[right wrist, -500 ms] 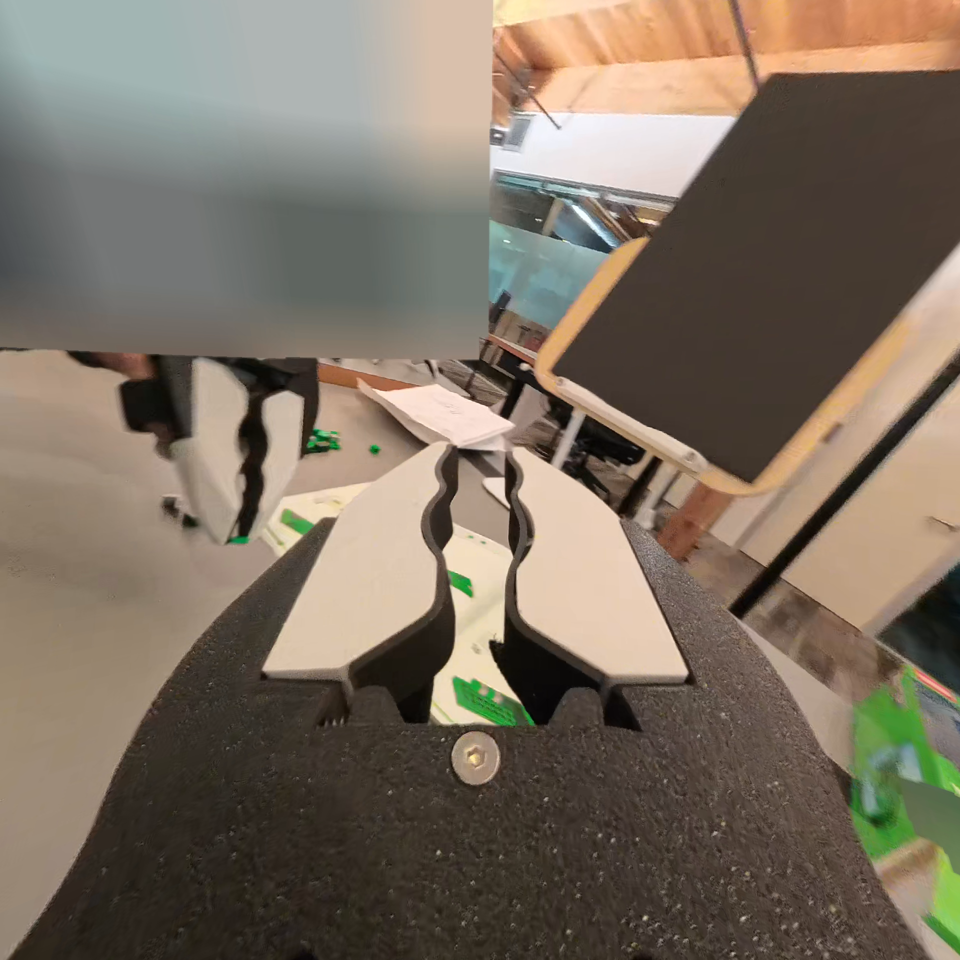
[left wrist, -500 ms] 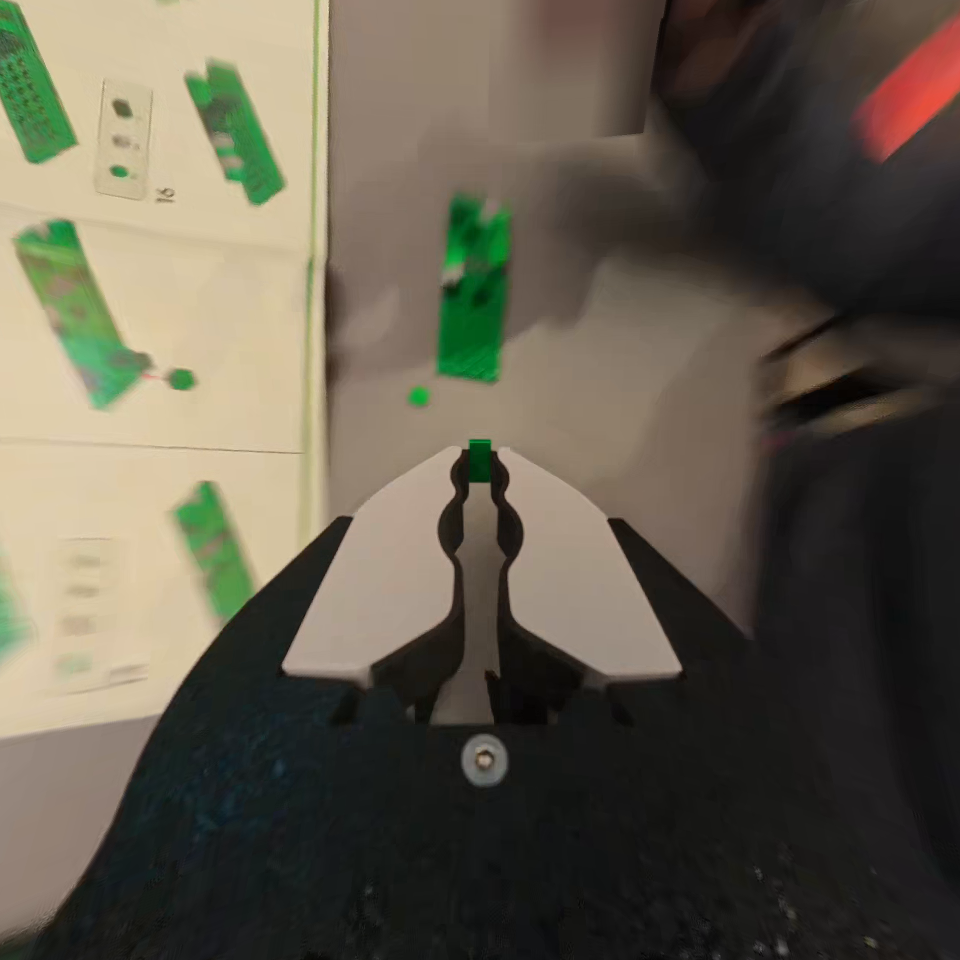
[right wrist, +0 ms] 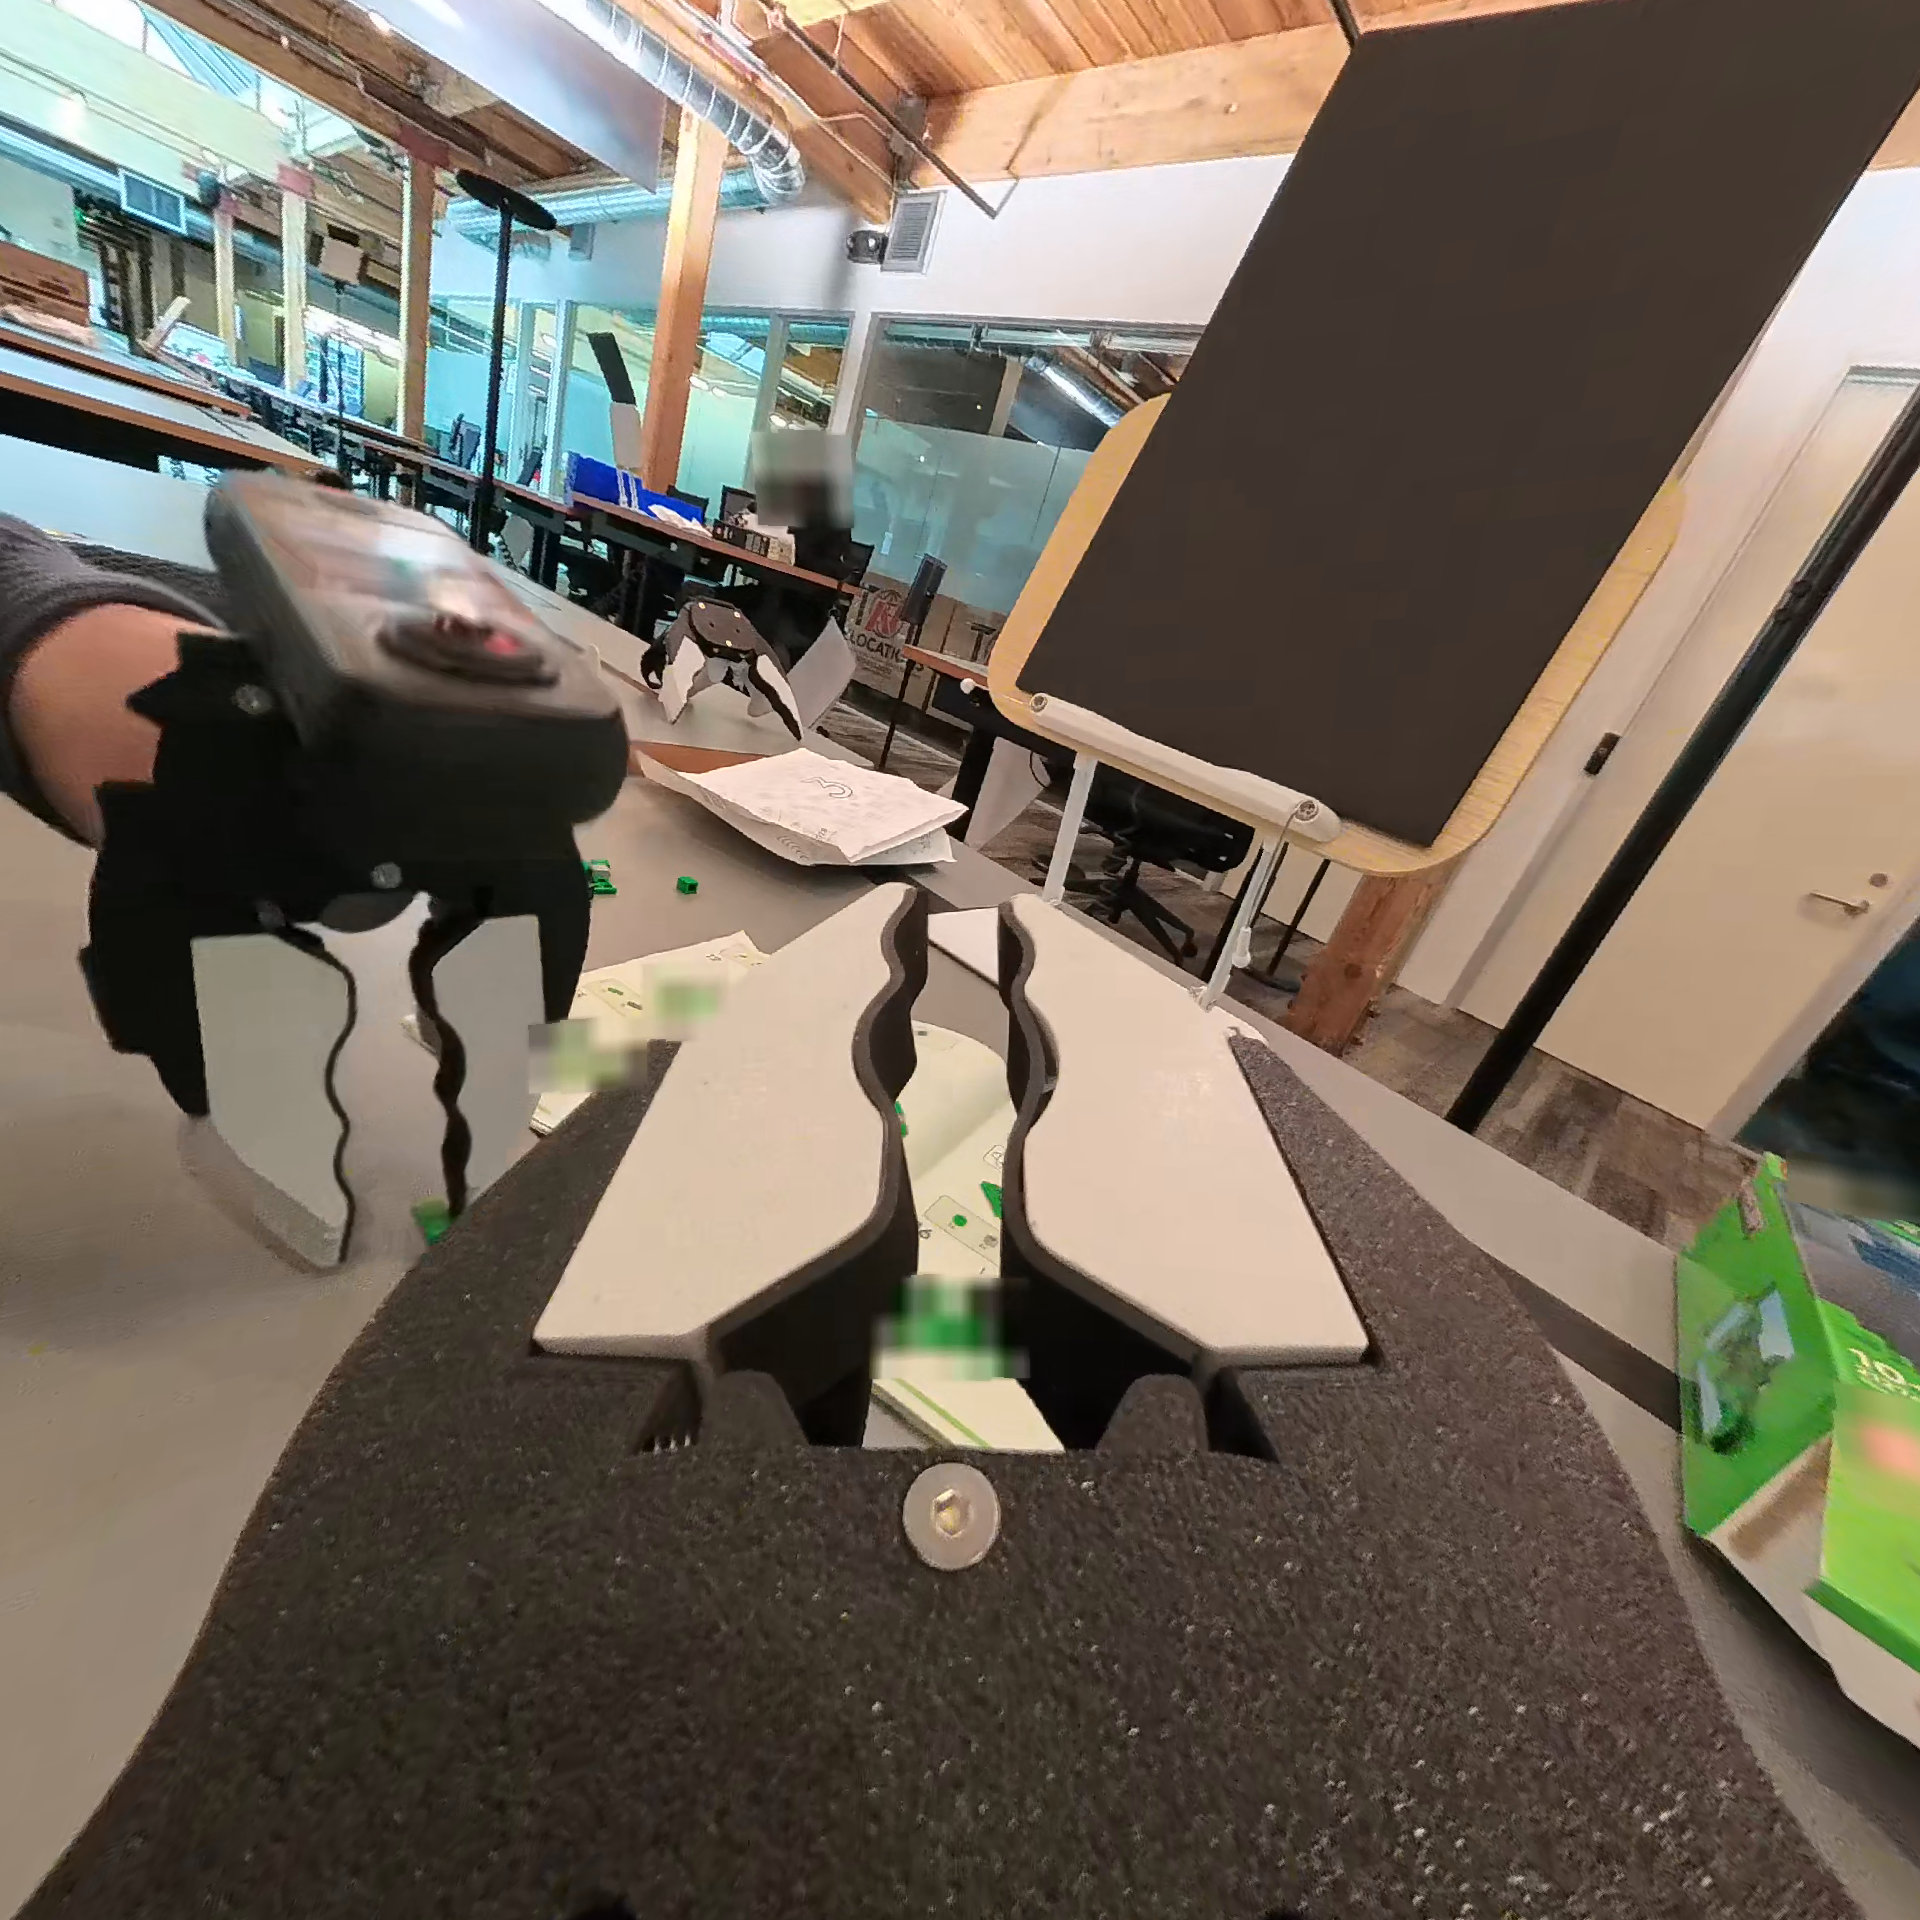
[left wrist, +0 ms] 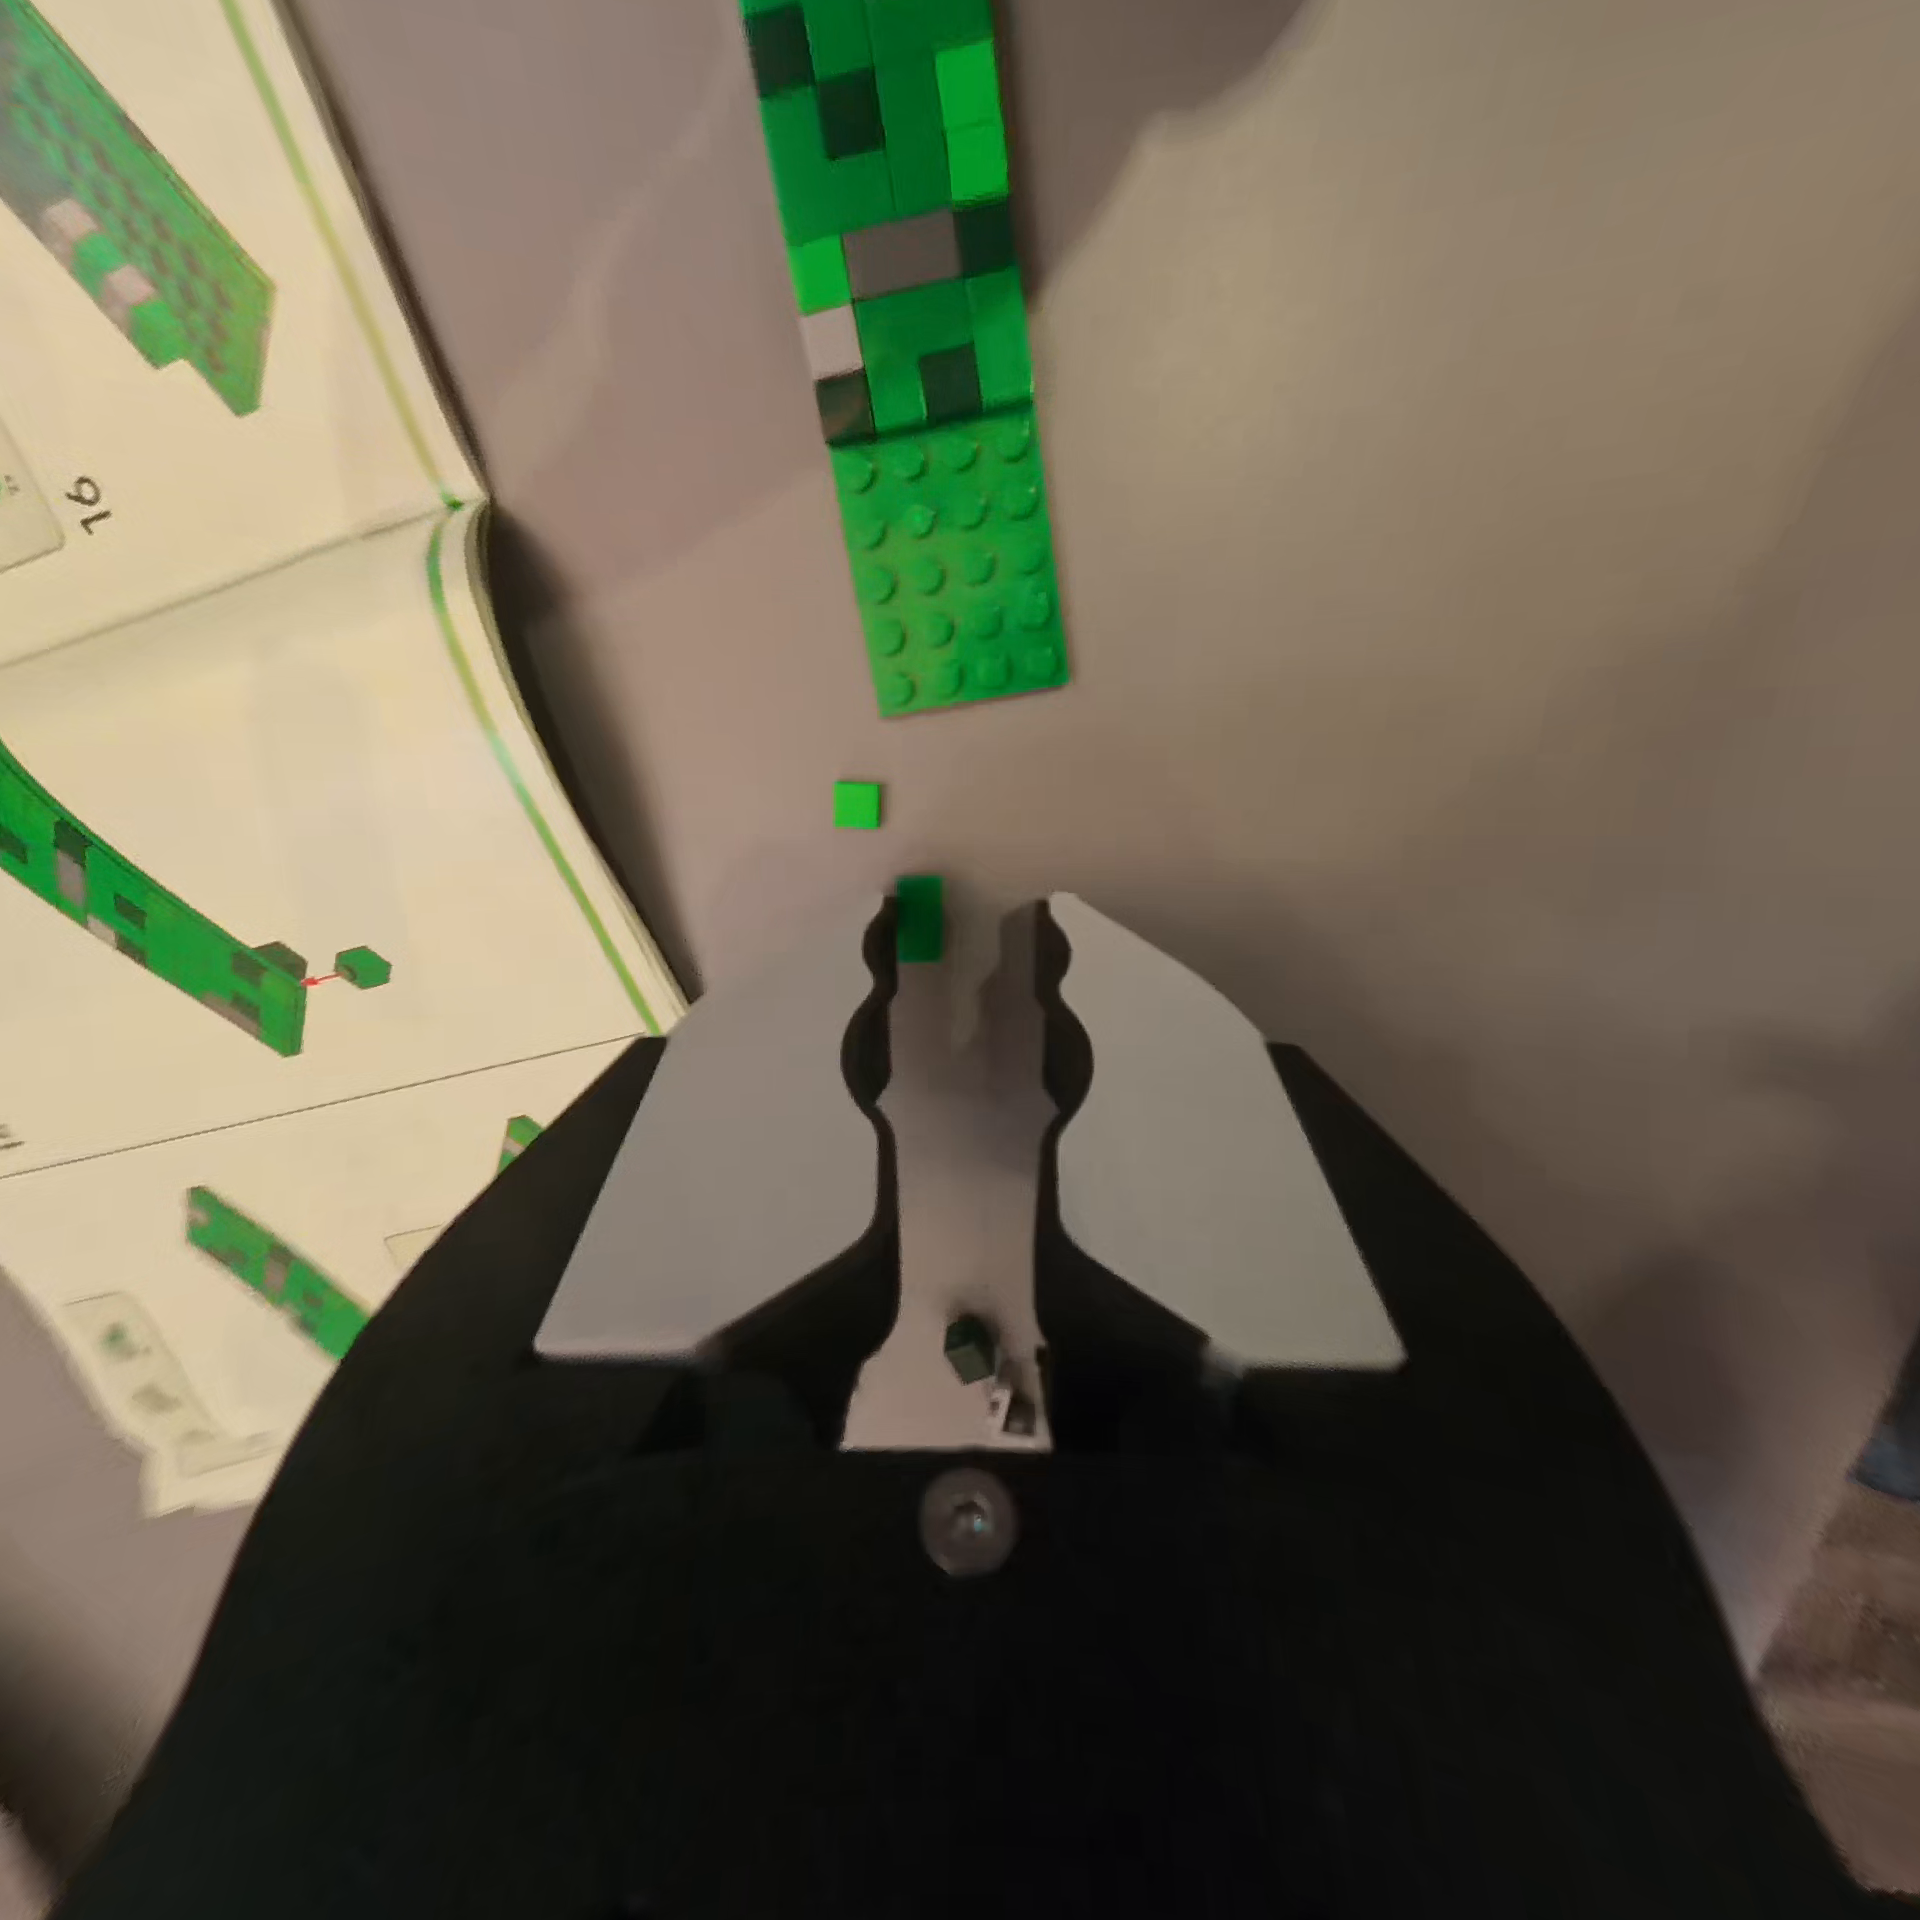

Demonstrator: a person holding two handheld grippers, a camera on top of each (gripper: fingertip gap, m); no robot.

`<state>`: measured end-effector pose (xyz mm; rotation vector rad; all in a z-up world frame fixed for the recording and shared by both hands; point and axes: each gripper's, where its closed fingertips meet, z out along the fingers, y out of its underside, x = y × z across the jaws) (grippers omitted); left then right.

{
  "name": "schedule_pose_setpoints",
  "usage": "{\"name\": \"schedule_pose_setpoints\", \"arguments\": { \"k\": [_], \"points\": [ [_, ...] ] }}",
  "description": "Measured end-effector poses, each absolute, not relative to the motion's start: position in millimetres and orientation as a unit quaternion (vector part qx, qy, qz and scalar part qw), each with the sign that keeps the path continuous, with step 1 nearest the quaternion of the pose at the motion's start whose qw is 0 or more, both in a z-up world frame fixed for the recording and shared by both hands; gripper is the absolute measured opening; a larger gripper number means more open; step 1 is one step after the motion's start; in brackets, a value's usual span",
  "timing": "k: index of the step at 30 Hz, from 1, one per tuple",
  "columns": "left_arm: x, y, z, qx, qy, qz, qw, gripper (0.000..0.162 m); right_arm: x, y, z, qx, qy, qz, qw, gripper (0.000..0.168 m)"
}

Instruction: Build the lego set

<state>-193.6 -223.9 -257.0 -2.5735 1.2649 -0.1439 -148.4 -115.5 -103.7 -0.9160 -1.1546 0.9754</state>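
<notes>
Left gripper (left wrist: pixel 961 920) now open, tile (left wrist: pixel 921 918) beside.

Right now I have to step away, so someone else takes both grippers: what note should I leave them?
Left gripper: open, a small green tile at its left fingertip, not pinched.
Right gripper: open, empty, above the instruction booklet.
Green plate: far part tiled, near studs bare; a second loose tile lies before it.
To do: tile the bare studs.

Bare table (left wrist: pixel 1455 623) on the right of the green plate (left wrist: pixel 961 582), so plenty of room there. Left side's blocked by the open booklet (left wrist: pixel 260 727), and a loose green tile (left wrist: pixel 858 804) sits just before the plate.
</notes>
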Motion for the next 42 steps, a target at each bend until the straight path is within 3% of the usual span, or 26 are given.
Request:
{"name": "schedule_pose_setpoints", "arguments": {
  "k": [6, 10, 17, 22, 27, 32, 42],
  "points": [
    [-204.9, -233.6, -234.1, -0.885, 0.404, -0.112, 0.2, 0.025, -154.4, -120.8, -108.9, -0.406, -0.505, 0.445, 0.618, 0.011],
    [-197.8, -239.6, -247.0, -0.882, 0.408, -0.136, 0.195, 0.03, -160.7, -129.0, -114.8, -0.409, -0.515, 0.469, 0.59, 0.01],
    [-193.8, -235.1, -258.5, -0.882, 0.406, -0.145, 0.193, 0.038, -175.4, -208.2, -190.0, -0.363, -0.733, 0.458, 0.349, 0.0],
    [-224.7, -240.1, -232.1, -0.888, 0.369, -0.117, 0.249, 0.048, -185.9, -210.3, -203.6, -0.354, -0.763, 0.376, 0.389, 0.0],
    [-344.3, -300.3, -183.3, -0.919, 0.163, -0.067, 0.352, 0.047, -182.3, -180.8, -174.5, -0.382, -0.698, 0.384, 0.469, 0.0],
    [-412.2, -358.8, -205.6, -0.947, -0.003, -0.024, 0.319, 0.035, -184.0, -171.9, -167.1, -0.401, -0.665, 0.402, 0.485, 0.0],
    [-392.2, -346.8, -254.0, -0.96, 0.07, 0.0, 0.272, 0.028, -191.0, -176.3, -187.9, -0.415, -0.68, 0.403, 0.45, 0.0]
  ]
}}
